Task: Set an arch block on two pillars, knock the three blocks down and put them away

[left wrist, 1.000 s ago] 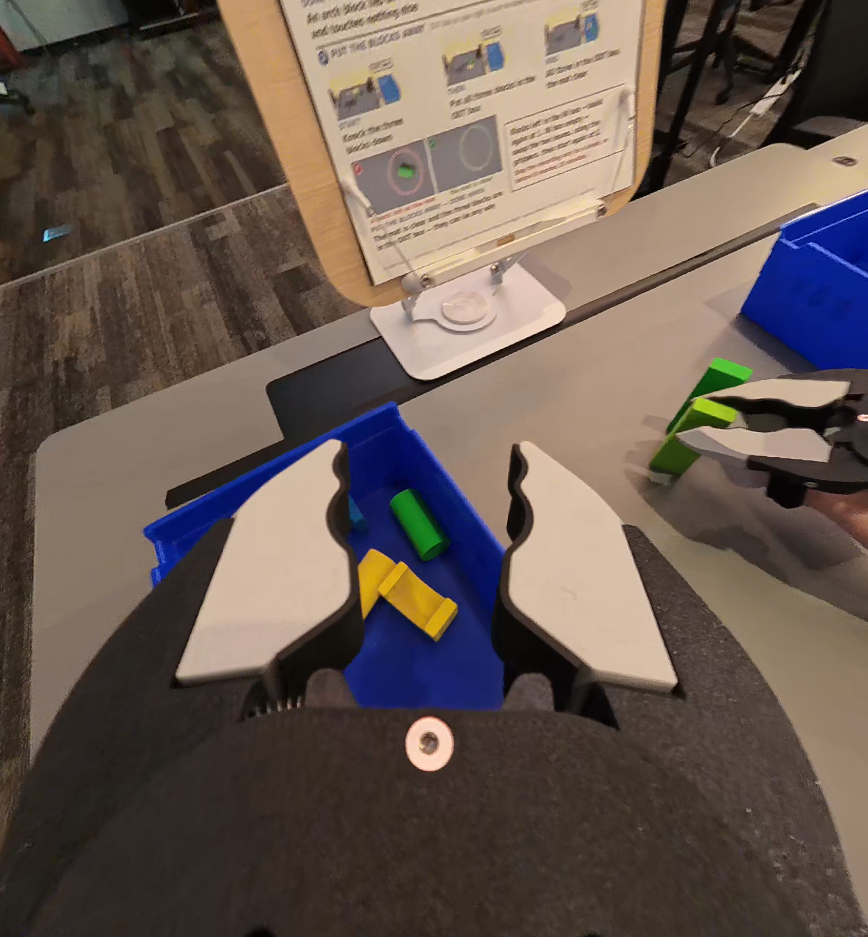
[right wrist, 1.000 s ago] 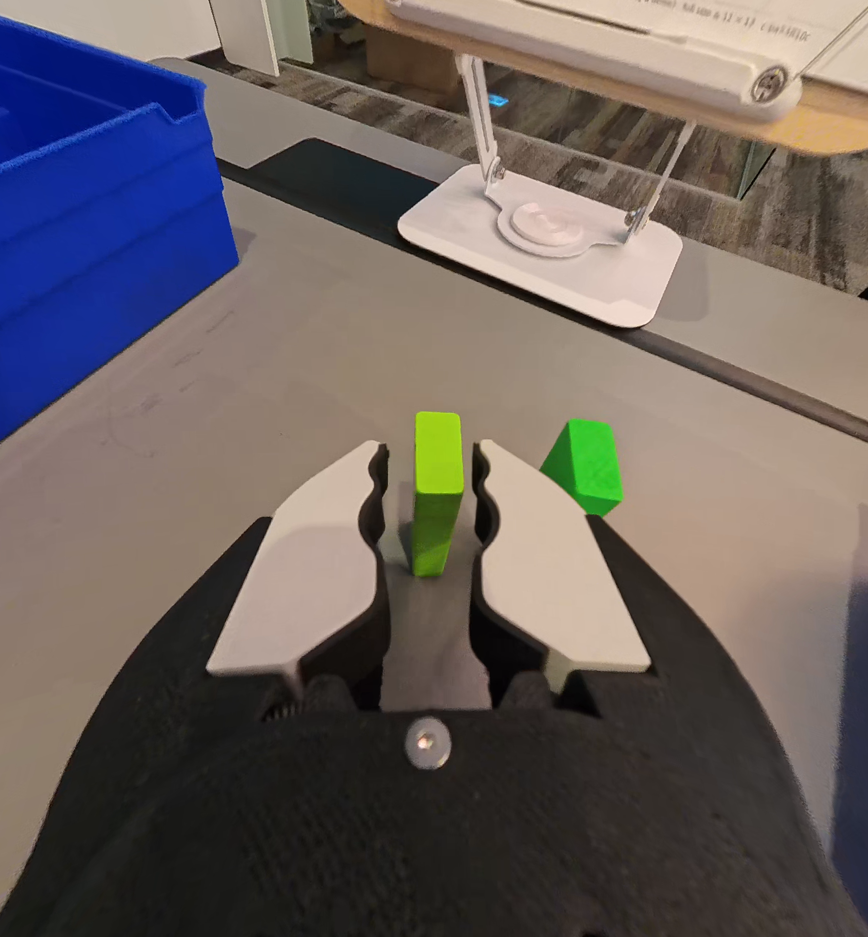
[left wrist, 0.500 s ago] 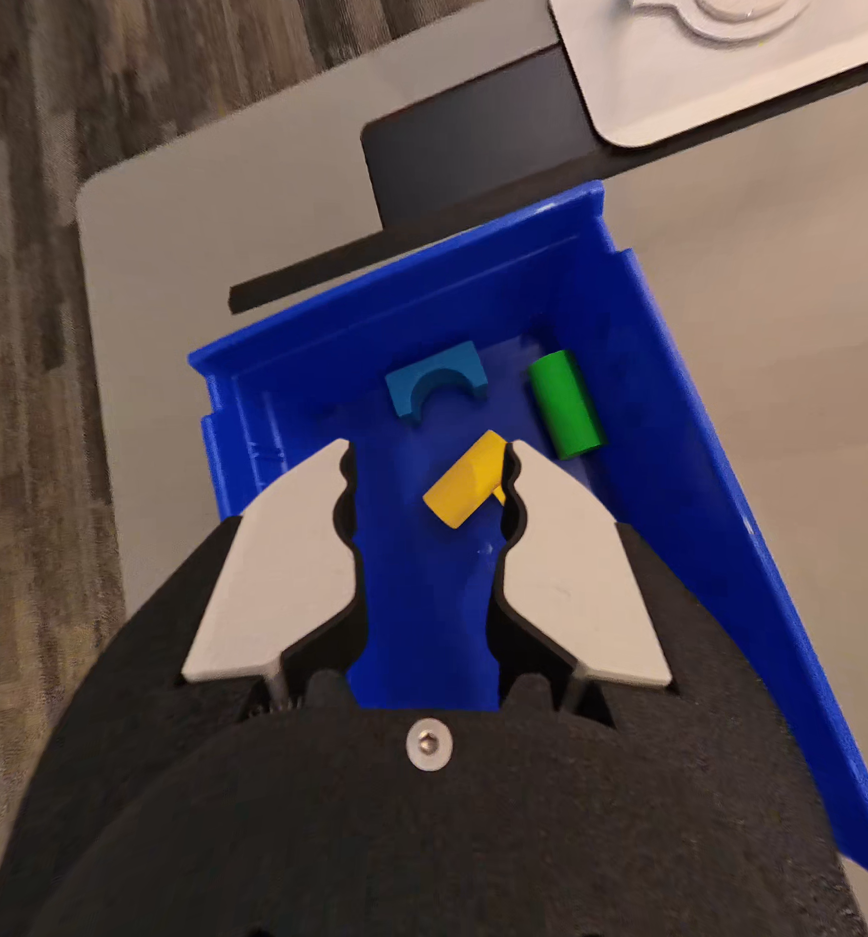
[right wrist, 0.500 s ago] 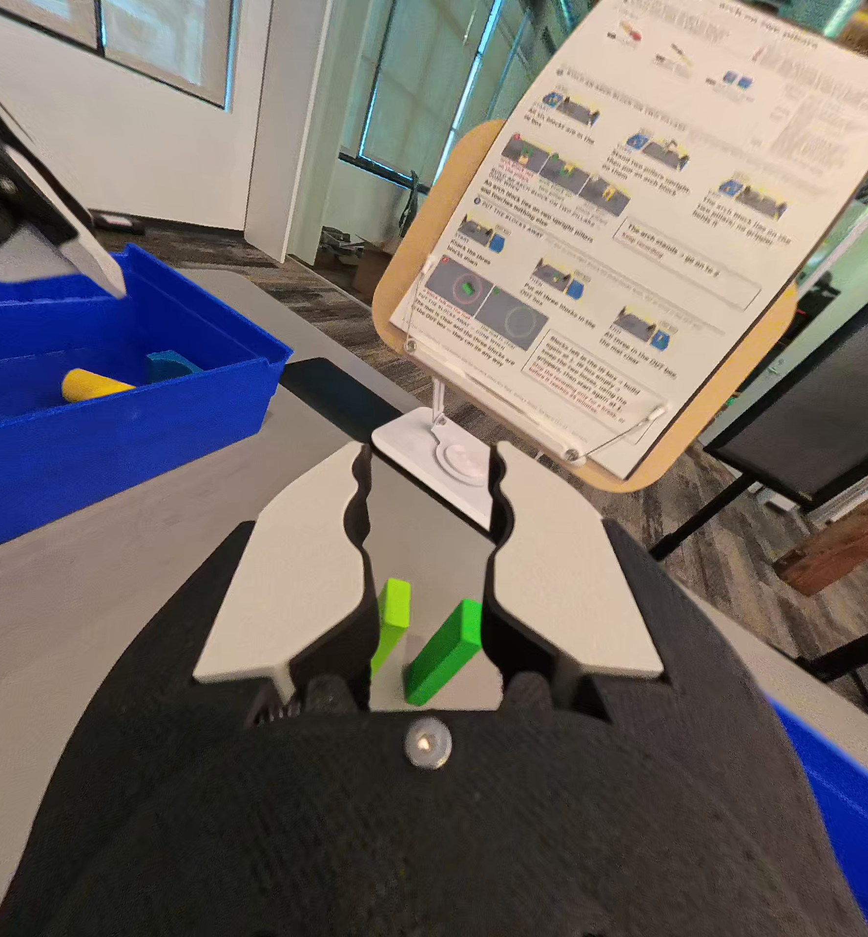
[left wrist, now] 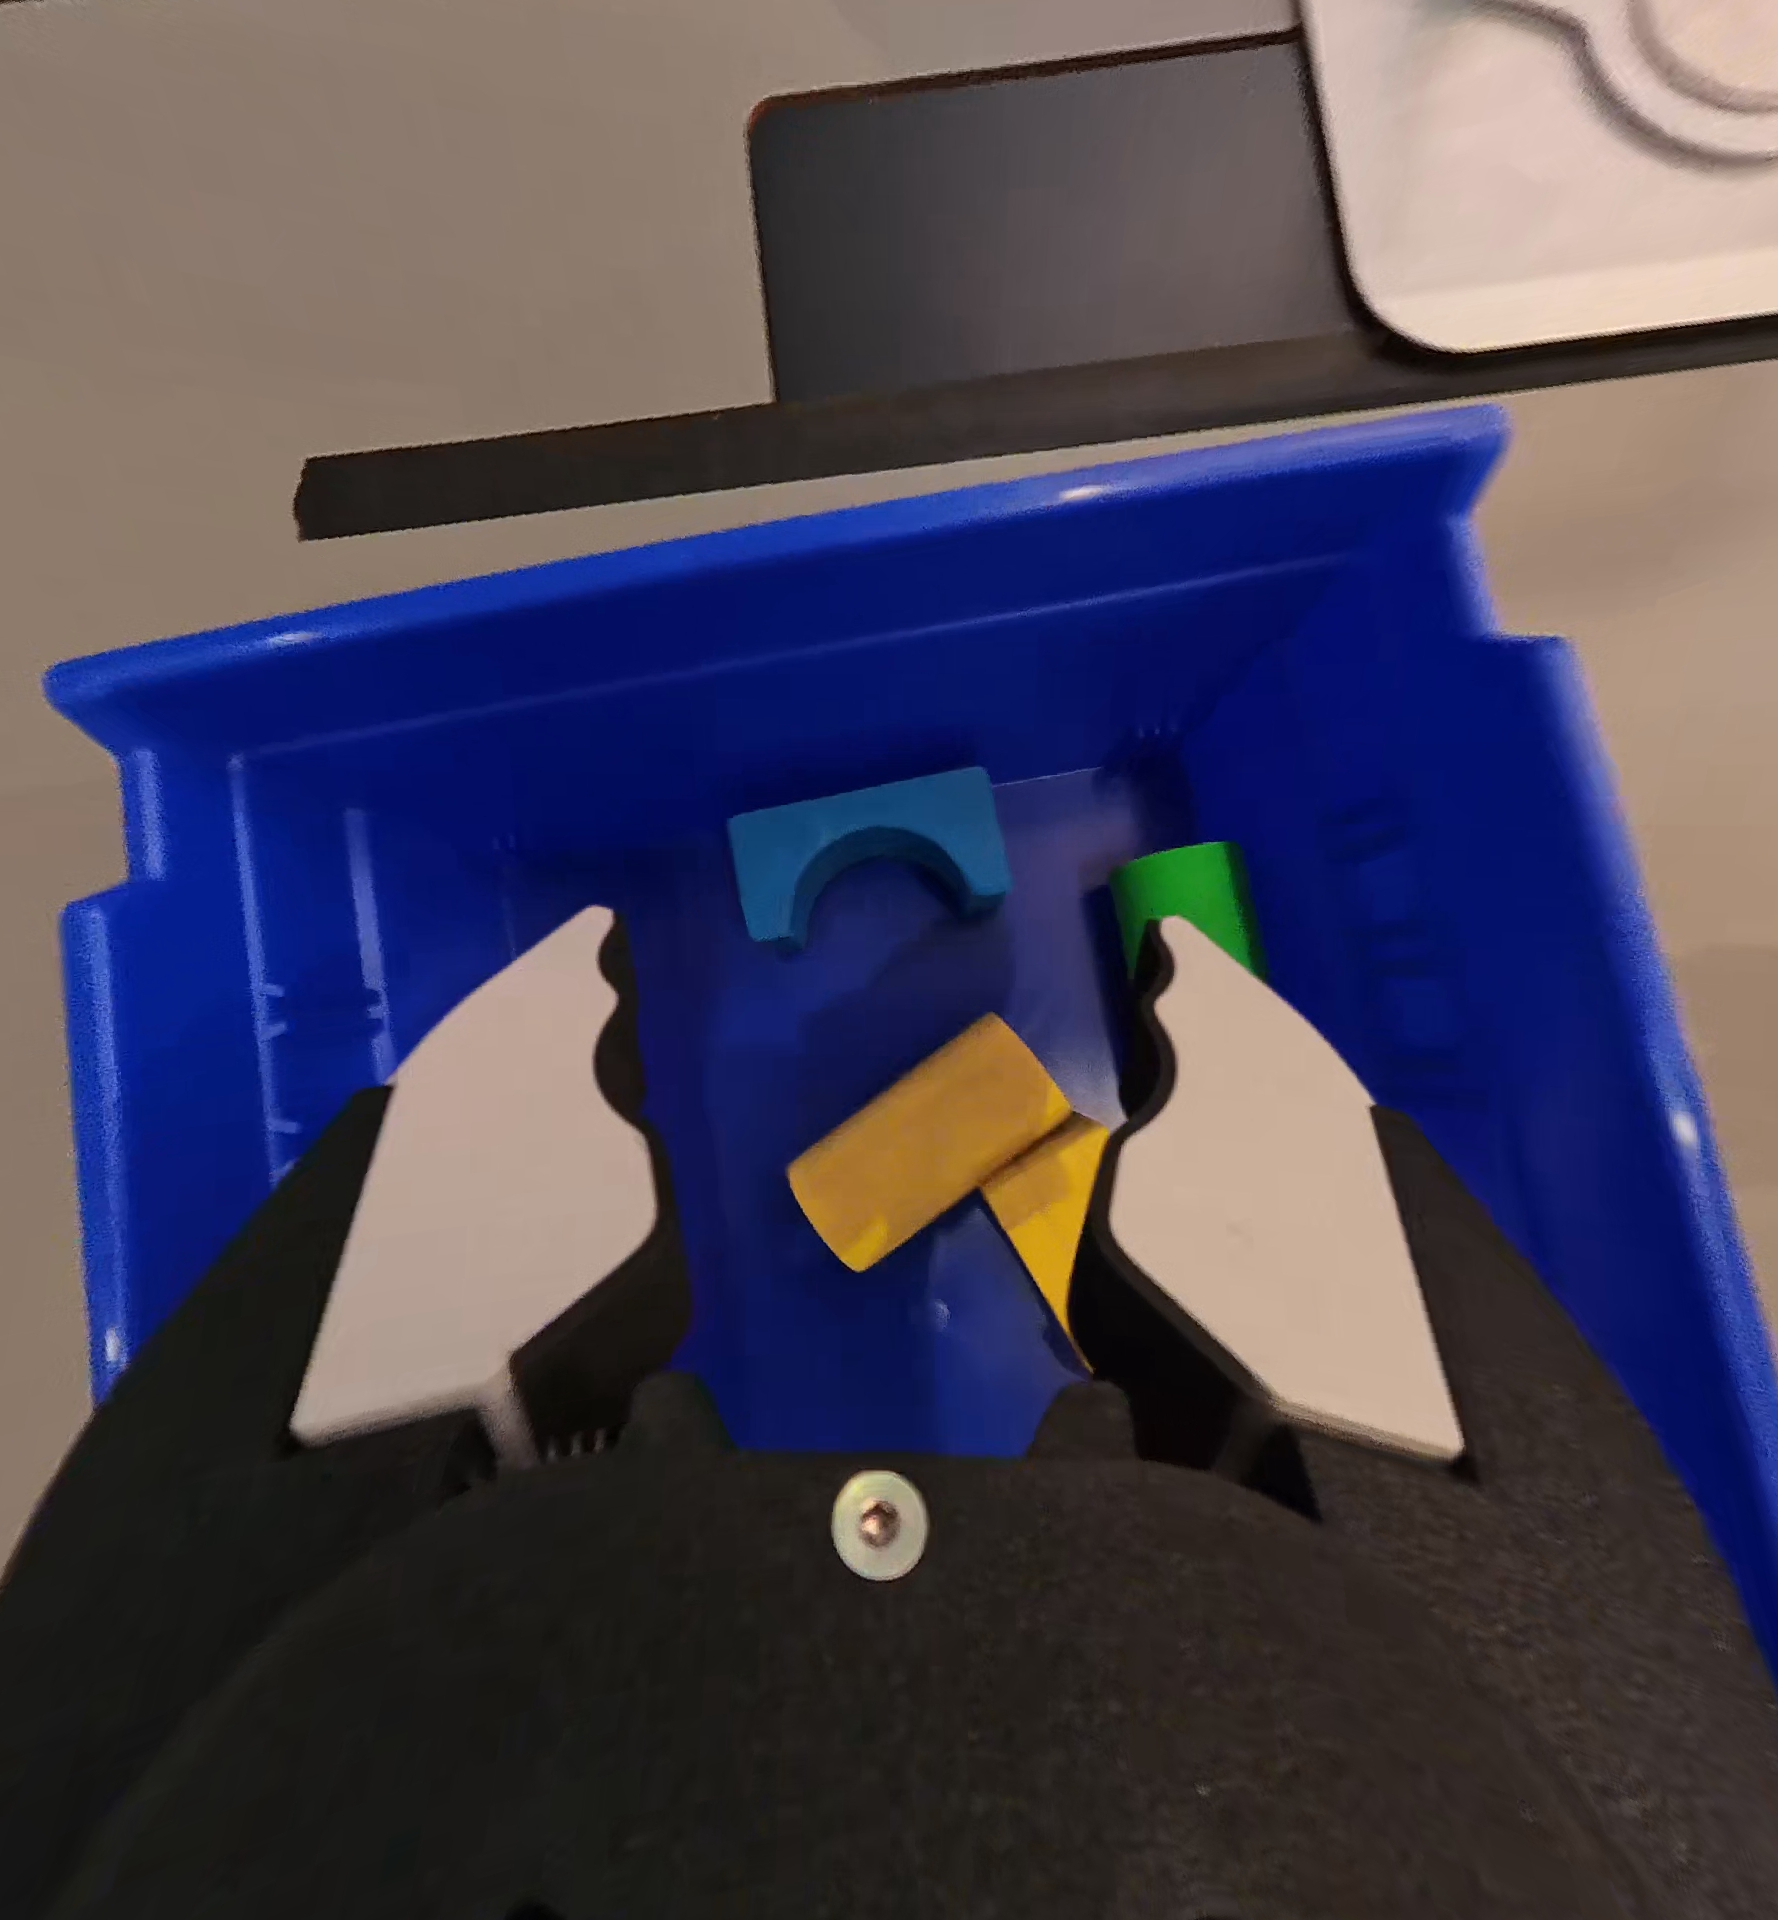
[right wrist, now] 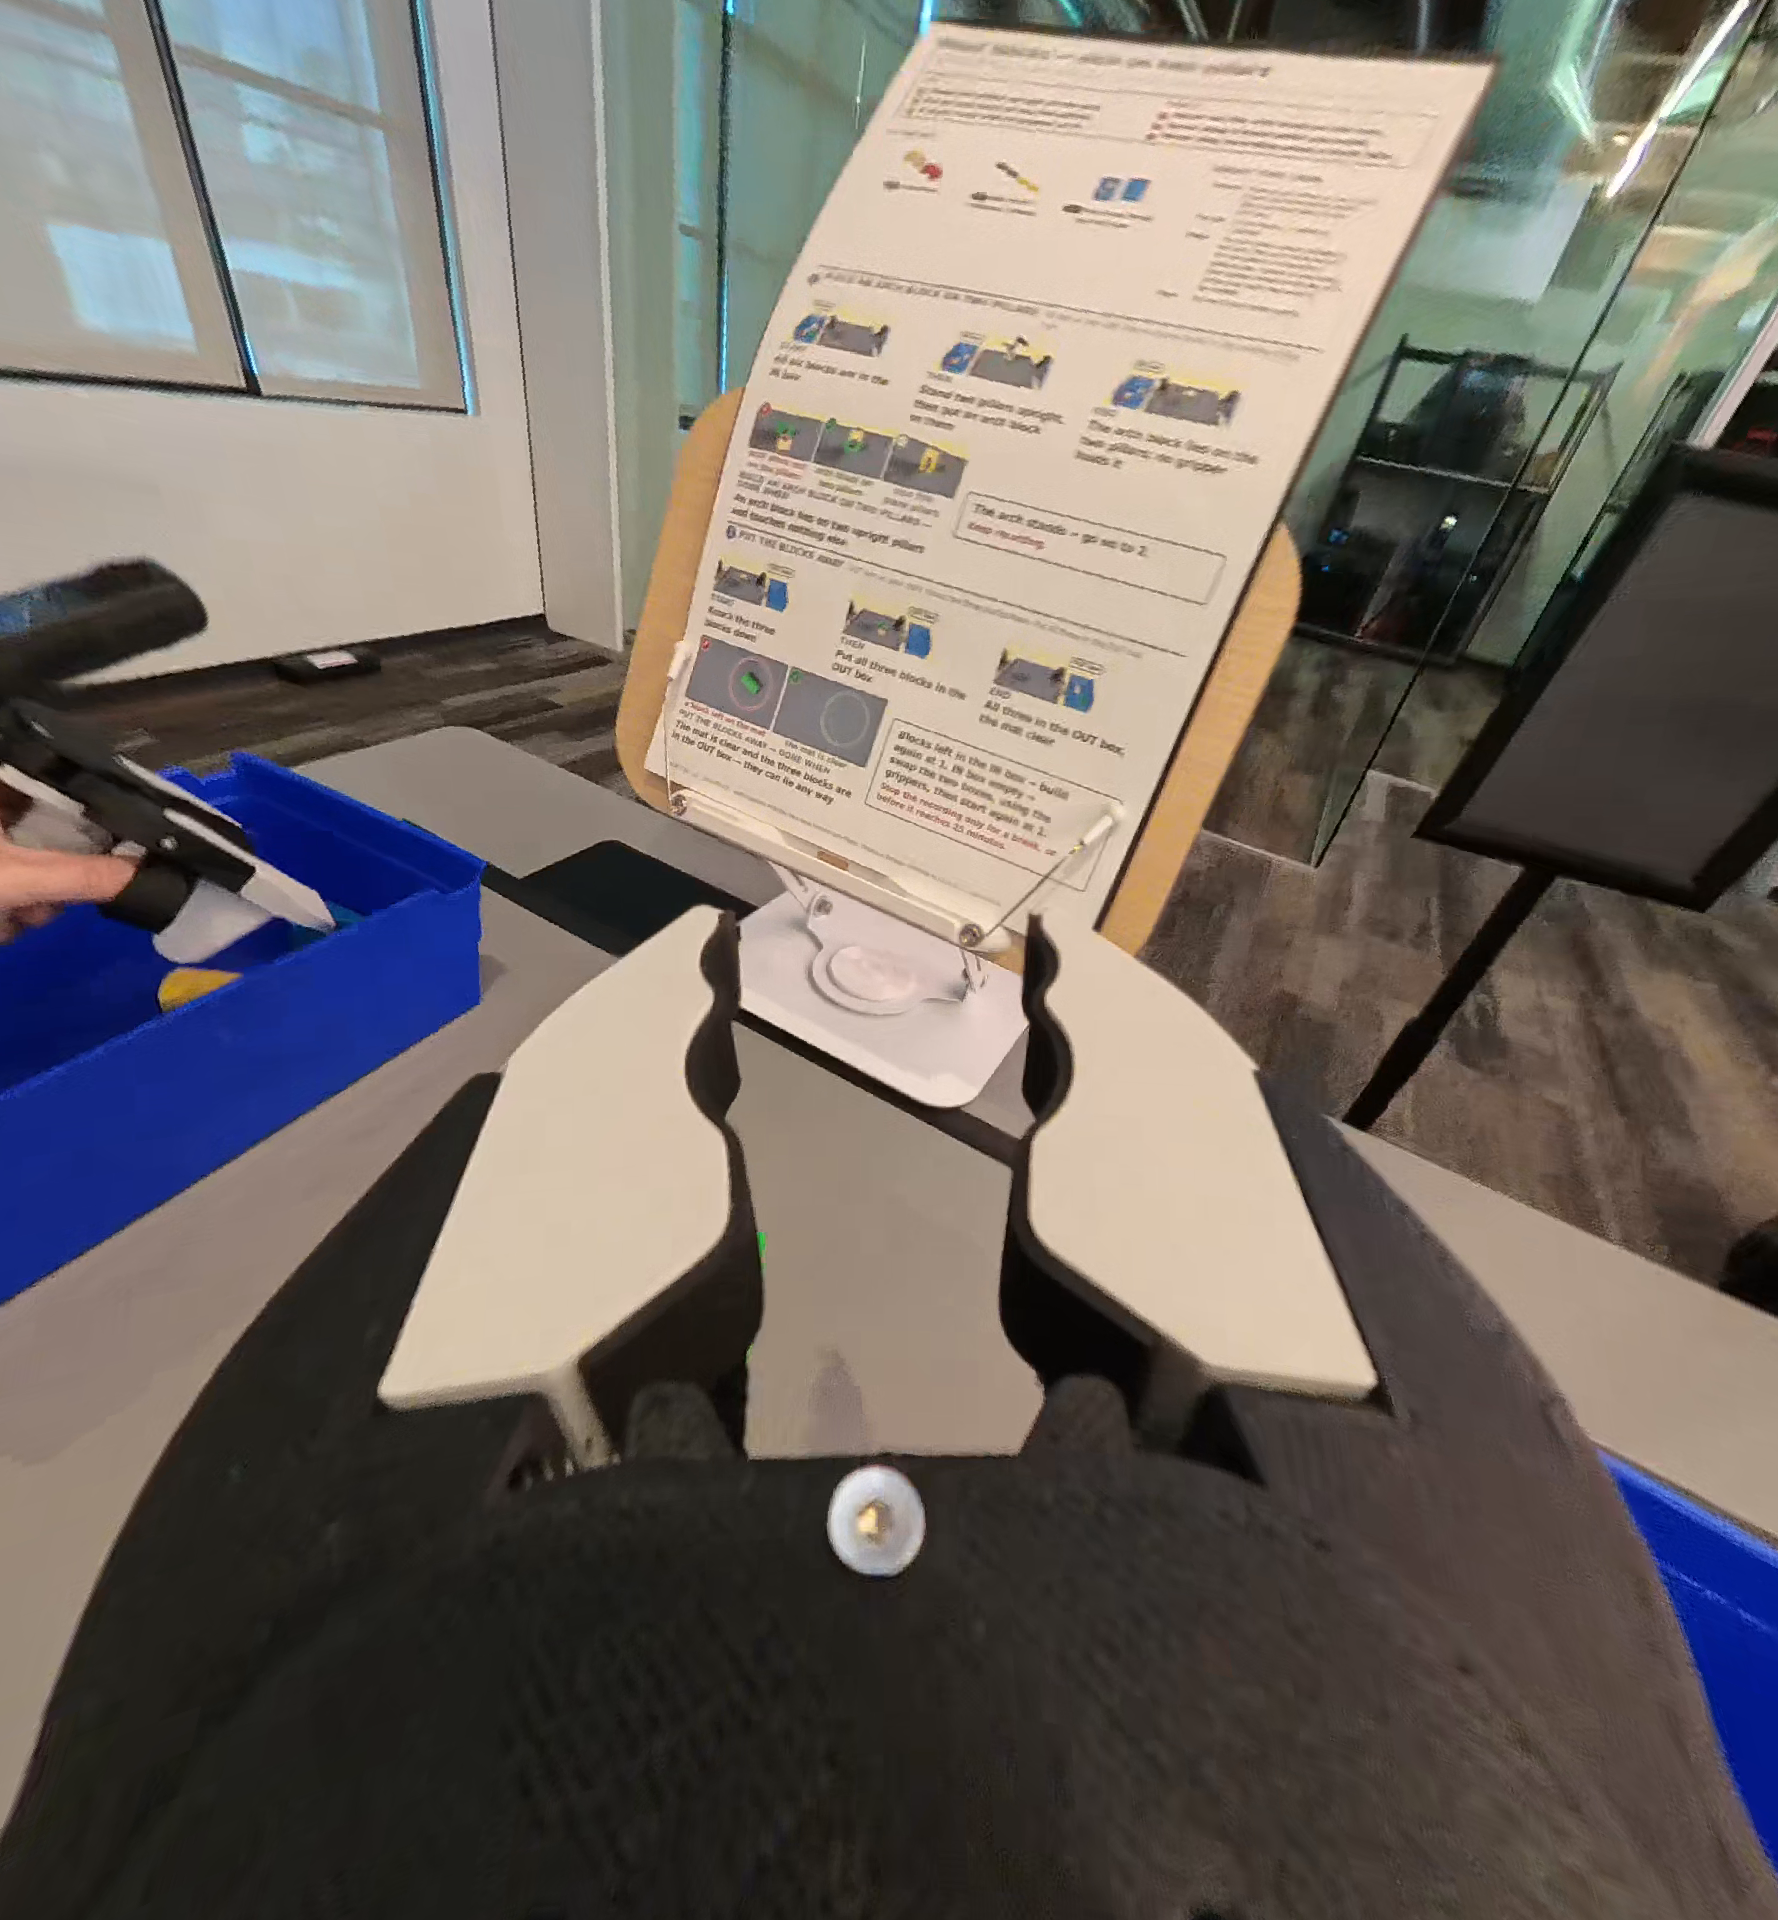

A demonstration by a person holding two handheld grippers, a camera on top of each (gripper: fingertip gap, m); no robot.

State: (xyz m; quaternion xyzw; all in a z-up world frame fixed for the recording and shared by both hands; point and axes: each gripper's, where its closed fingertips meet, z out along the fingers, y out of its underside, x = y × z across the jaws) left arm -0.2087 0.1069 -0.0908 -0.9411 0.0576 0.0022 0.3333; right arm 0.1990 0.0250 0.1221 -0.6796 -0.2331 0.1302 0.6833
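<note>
- Blocks sit inside the blue bin (left wrist: 1436, 935) under the left gripper (left wrist: 880, 935): a blue arch block (left wrist: 864, 847) near the far wall, a yellow cylinder (left wrist: 926, 1143) in the middle touching a yellow arch-shaped piece (left wrist: 1046, 1216), and a green cylinder (left wrist: 1186, 899) partly hidden behind the gripper's right finger.
- Compared with a second ago, the left gripper has swung from a level look across the table to pointing steeply down into the bin, and it has come closer since half a second ago; the blocks now fill more of its view.
- Its fingers are spread wide and hold nothing, and the yellow cylinder lies in the gap between them.
- My read: it is lining up for a pick, most likely the blue arch block or something nearby, so the arch is not yet built.
- The right gripper (right wrist: 874, 971) has lifted away from the two green pillars it was tending a second ago. It now looks out at the instruction sheet on its stand (right wrist: 1051, 468), fingers parted and empty.
- Only a thin green sliver (right wrist: 760, 1242) shows low between its fingers, so I cannot tell whether the pillars stand upright.
- From the right wrist view, the left gripper (right wrist: 282, 914) and the hand (right wrist: 2, 883) holding it dip into the bin (right wrist: 241, 1049).
- A second blue bin's corner (right wrist: 1737, 1621) shows at the lower right.
</note>
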